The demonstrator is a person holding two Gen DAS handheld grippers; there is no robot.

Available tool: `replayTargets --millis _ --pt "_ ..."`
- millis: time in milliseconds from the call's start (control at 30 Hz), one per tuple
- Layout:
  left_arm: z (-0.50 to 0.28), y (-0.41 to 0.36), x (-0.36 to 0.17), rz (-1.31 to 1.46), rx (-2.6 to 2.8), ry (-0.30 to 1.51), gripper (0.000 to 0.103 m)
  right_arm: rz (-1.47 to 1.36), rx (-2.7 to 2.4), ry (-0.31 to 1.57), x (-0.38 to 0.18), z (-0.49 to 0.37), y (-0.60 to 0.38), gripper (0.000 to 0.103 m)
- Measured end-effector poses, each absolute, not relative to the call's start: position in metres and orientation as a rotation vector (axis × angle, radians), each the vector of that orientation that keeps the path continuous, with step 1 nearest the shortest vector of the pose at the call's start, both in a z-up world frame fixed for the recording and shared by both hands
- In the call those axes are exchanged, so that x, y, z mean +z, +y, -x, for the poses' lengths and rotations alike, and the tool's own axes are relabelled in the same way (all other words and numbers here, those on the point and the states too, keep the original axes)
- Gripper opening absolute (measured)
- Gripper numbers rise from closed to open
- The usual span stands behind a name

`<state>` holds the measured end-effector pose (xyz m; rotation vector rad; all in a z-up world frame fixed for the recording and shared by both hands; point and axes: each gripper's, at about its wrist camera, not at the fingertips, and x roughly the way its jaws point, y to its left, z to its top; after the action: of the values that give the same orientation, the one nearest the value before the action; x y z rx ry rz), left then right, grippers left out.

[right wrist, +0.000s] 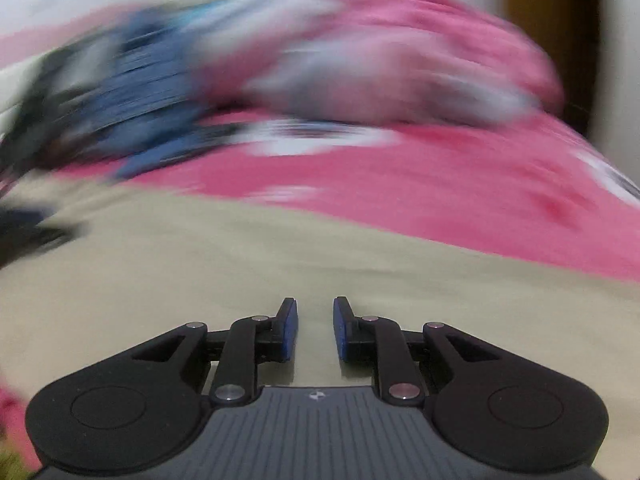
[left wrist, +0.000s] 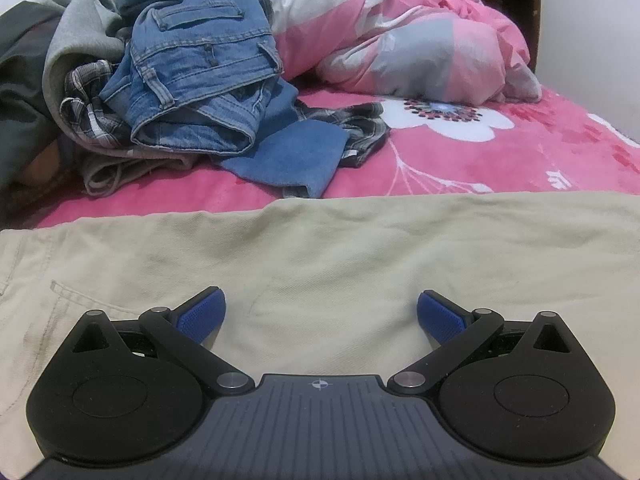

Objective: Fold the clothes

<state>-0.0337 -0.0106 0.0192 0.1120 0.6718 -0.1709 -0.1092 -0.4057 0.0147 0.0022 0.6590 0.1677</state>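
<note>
Beige trousers (left wrist: 320, 256) lie spread flat across the near part of the bed. My left gripper (left wrist: 321, 314) hovers low over them, jaws wide open, nothing between the blue pads (left wrist: 200, 316). The right wrist view is heavily motion-blurred; the beige trousers (right wrist: 240, 264) fill its lower half. My right gripper (right wrist: 315, 328) sits just over that cloth with a narrow gap between its pads, holding nothing visible. At the back left, blue jeans (left wrist: 200, 80) top a pile of unfolded clothes.
The pile also holds a grey hoodie (left wrist: 80, 36), a plaid shirt (left wrist: 92, 116) and a blue cloth (left wrist: 296, 156). A crumpled pink, grey and white duvet (left wrist: 400, 36) lies at the back. A pink floral bedsheet (left wrist: 480, 152) covers the bed. A wooden headboard (left wrist: 516, 4) stands behind.
</note>
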Motion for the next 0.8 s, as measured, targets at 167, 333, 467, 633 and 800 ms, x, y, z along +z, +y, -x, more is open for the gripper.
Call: replayTargets --millis 167,333,467,633,800 --pt "0.034 -0.009 0.019 -0.103 -0.178 0.666 0.103 -0.481 -0.147 0.562 -0.001 0.142 -0.569 0.0" --pt "0.036 -0.008 0.017 -0.096 -0.18 0.654 0.103 -0.661 -0.391 0.47 0.004 0.158 -0.599 0.003" --pt "0.036 -0.008 0.017 -0.095 -0.181 0.65 0.103 -0.553 -0.394 0.442 0.032 0.133 -0.532 0.006" --pt "0.042 -0.008 0.029 -0.088 -0.222 0.618 0.103 -0.342 -0.084 0.425 0.061 0.098 -0.419 0.015" --pt "0.049 -0.009 0.041 -0.081 -0.265 0.584 0.103 -0.093 0.123 0.546 0.048 0.073 -0.323 0.016"
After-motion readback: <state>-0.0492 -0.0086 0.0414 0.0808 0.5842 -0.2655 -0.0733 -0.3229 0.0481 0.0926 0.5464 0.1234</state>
